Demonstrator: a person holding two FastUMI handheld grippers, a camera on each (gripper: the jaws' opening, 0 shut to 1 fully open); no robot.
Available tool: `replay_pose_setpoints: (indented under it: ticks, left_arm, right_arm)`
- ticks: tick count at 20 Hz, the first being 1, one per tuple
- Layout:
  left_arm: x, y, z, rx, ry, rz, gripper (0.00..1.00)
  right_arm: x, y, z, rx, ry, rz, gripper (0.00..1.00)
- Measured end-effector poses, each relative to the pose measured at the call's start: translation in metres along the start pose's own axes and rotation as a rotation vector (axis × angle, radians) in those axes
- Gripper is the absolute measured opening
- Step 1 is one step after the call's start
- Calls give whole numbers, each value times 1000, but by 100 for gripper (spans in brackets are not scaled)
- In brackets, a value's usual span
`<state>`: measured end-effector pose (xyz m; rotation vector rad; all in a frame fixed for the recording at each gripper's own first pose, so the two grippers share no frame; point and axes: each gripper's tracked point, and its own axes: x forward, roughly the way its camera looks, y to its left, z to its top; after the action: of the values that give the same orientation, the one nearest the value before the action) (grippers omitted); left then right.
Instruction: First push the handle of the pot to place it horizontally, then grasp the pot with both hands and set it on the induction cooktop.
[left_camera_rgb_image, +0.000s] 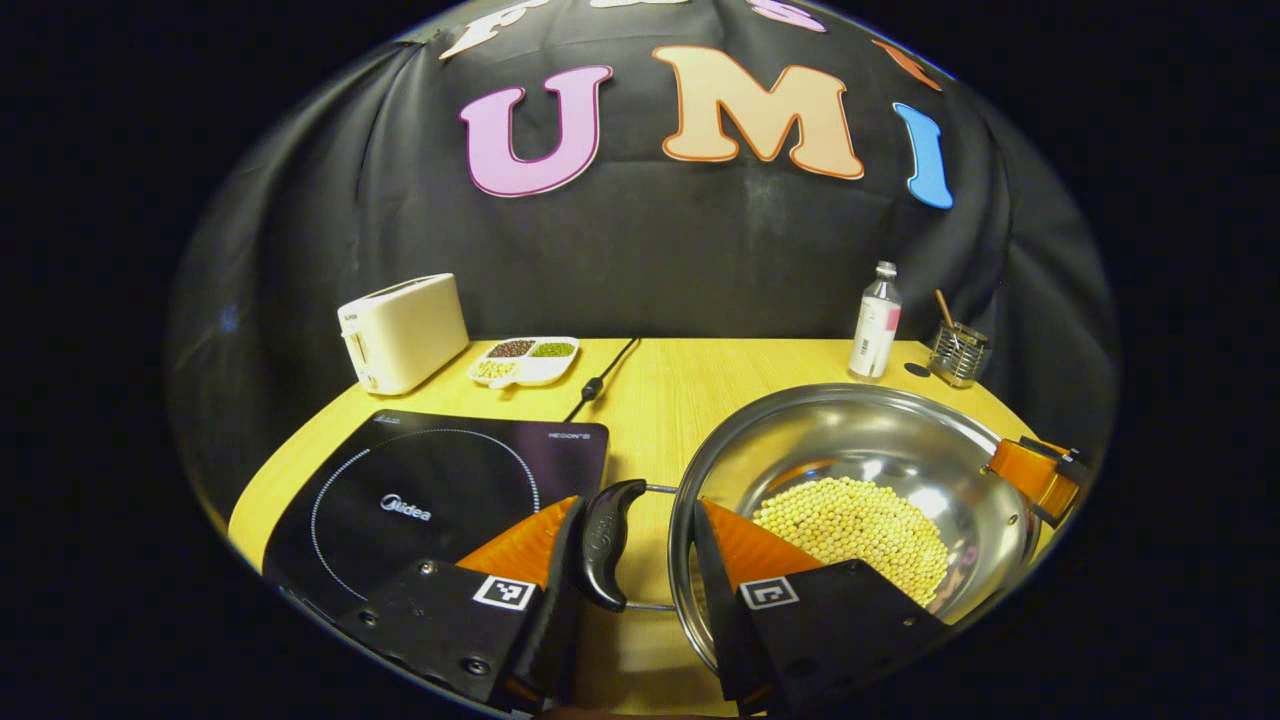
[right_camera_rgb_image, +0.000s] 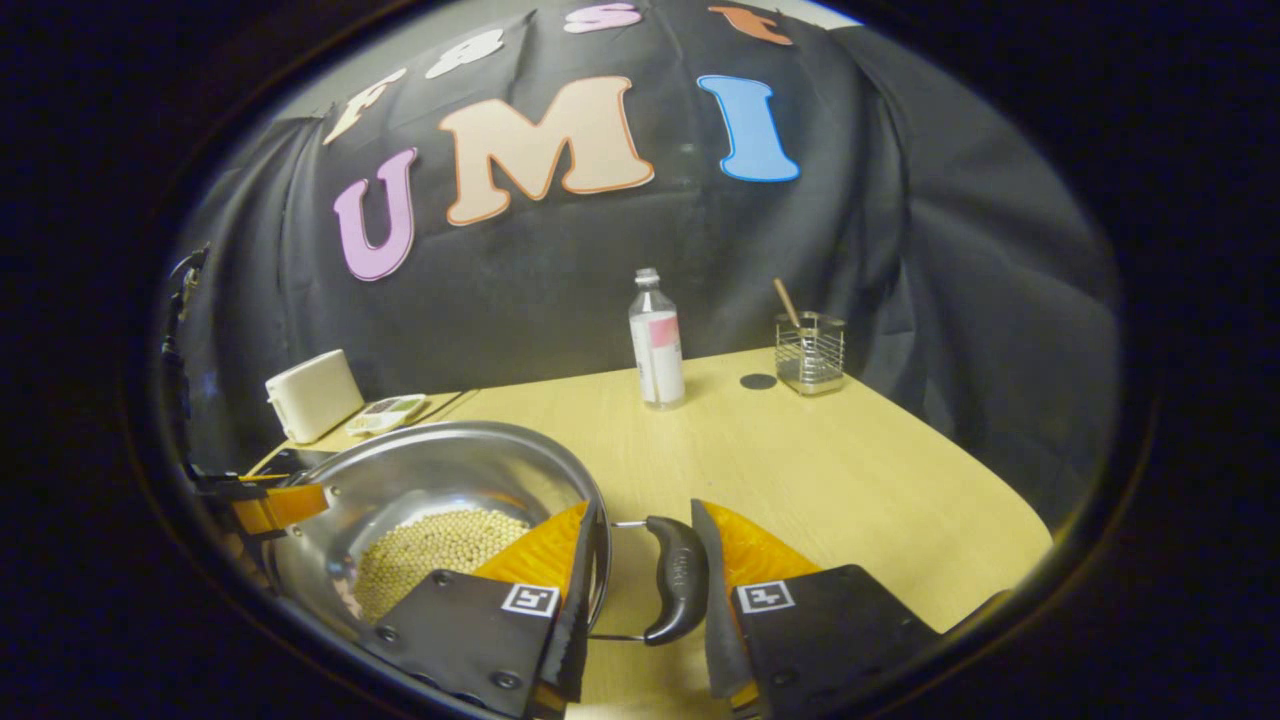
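Both claws are straddling the pot's (left_camera_rgb_image: 850, 480) side handles, fingers spread: left claw (left_camera_rgb_image: 640, 560) around one black handle (left_camera_rgb_image: 605, 540), right claw (right_camera_rgb_image: 640, 575) around the other (right_camera_rgb_image: 675, 580). Pot sitting on the surface (right_camera_rgb_image: 800, 460) beside the induction cooktop (left_camera_rgb_image: 440, 490); next, probably pinching and lifting across.

Pot (left_camera_rgb_image: 860, 470) on desk (left_camera_rgb_image: 660, 400), right of cooktop (left_camera_rgb_image: 440, 490); beans (left_camera_rgb_image: 850, 530) inside. Toaster (left_camera_rgb_image: 403, 331), tray (left_camera_rgb_image: 525, 360) behind cooktop; bottle (left_camera_rgb_image: 876, 322) behind pot.
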<state>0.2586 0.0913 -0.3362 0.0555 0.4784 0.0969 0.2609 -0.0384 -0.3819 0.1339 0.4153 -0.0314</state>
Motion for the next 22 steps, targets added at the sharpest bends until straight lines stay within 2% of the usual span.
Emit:
replay_pose_setpoints:
  ticks: [1, 2, 3, 4, 6, 13, 14, 22]
  left_arm:
    - [-4, 6, 4, -5, -6, 4, 60]
    - [-10, 13, 8, -10, -14, 7, 62]
    - [-15, 21, 12, -16, -20, 14, 60]
    - [-20, 30, 16, -18, -27, 20, 62]
    - [-30, 53, 22, -23, -38, 39, 60]
    - [-60, 164, 30, -47, -77, 135, 59]
    - [-61, 177, 28, -54, -74, 143, 59]
    - [-51, 262, 28, -53, -70, 155, 59]
  right_arm:
    - [-2, 7, 5, 1, -3, 6, 44]
    - [-5, 15, 8, -2, -7, 12, 49]
    - [-9, 24, 12, -5, -13, 18, 49]
    - [-12, 34, 15, -7, -17, 24, 43]
    - [-17, 58, 17, 0, -20, 42, 43]
    - [-29, 173, 15, -21, -18, 132, 43]
    - [-28, 187, 13, -22, -10, 140, 49]
    - [-25, 278, -7, -22, 35, 163, 49]
